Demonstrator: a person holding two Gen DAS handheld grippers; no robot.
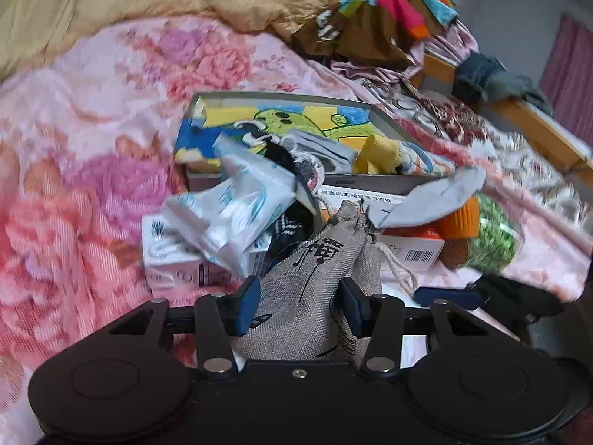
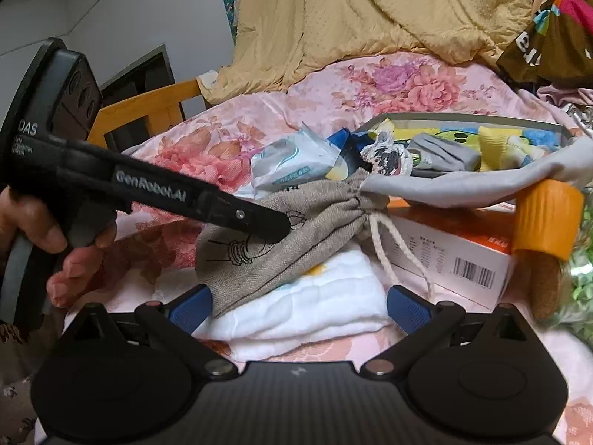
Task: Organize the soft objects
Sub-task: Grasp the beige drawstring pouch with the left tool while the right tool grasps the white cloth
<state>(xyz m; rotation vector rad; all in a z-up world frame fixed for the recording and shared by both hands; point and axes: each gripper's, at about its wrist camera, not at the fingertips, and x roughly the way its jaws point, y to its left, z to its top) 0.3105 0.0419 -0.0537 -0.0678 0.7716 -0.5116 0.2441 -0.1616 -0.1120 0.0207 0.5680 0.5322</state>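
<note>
My left tongs tilt downward, clenched on the grey drawstring pouch. My right tongs stand released just beneath that pouch, straddling a white cloth.

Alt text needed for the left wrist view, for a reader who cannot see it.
The left hand-held gripper has its blue pads pressed on a grey drawstring pouch printed with black characters, over a pink floral blanket. Beyond it lie a white plastic packet, a barcoded box and a grey tray holding colourful fabric items.
</note>
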